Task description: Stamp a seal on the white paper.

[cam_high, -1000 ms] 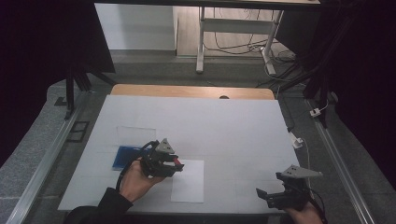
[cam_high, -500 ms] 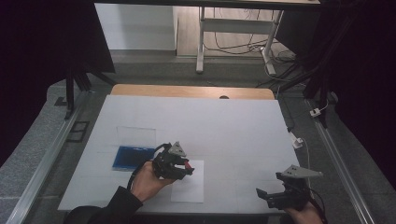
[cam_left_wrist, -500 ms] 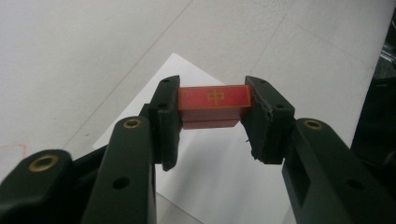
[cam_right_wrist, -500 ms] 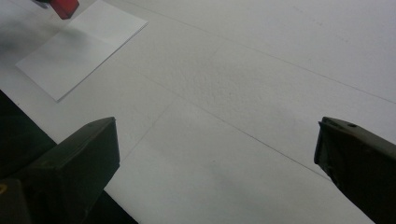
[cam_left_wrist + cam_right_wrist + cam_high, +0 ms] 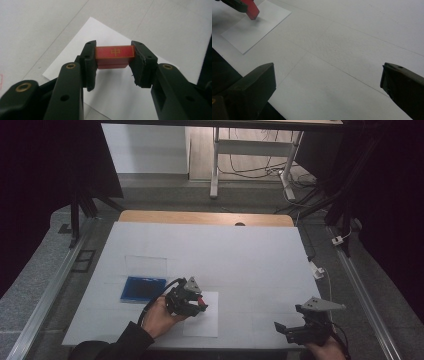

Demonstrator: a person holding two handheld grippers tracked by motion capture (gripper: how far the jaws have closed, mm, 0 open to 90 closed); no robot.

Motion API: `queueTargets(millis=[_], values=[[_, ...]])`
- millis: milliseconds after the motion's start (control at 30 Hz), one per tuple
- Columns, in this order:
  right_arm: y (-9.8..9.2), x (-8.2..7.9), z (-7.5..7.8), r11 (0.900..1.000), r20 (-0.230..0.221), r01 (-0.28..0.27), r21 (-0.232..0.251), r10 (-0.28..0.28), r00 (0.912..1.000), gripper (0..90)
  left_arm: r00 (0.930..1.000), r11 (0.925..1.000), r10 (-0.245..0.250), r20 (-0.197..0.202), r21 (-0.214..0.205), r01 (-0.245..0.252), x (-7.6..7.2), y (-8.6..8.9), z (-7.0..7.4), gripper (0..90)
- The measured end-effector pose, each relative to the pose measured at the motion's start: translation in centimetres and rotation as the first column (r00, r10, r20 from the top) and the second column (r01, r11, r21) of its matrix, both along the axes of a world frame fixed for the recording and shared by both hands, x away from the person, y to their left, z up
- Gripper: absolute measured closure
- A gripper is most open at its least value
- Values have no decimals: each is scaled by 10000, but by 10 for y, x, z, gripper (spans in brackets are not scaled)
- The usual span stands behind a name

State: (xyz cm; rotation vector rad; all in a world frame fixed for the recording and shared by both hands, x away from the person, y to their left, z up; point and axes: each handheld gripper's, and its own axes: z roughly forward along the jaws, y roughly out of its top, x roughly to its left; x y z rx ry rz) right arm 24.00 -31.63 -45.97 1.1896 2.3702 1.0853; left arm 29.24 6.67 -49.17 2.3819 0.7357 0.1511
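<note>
black fingers [image 5: 87,67] w/ brass rivets, grey plate [image 5: 320,304], dark sleeve [image 5: 112,345]

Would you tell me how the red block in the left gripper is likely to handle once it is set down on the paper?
The red block looks rigid, since the left gripper clamps it without denting. Its flat faces suggest no rolling. The white sheet is thin and could slide.

Table [image 5: 150,216], wooden edge at far side, white cover [image 5: 240,255] over most of it. White paper sheet [image 5: 205,322] near front, blue pad [image 5: 143,289] and clear sheet [image 5: 145,266] left.
</note>
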Motion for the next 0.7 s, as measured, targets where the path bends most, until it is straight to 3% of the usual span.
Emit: queueTargets(millis=[333, 500, 700], values=[[0, 0, 0, 10000, 8, -15, 27, 15, 10000, 1, 10000, 9992, -89, 3, 386, 89, 1, -5, -10, 581], [0, 0, 0, 10000, 6, -18, 23, 18, 10000, 1, 9992, 9977, -226, 336, 648, 204, -3, -7, -10, 583], [0, 0, 0, 10000, 18, -42, -23, 42, 10000, 0, 9986, 9982, -167, 496, 586, 137, -5, -7, -12, 585]])
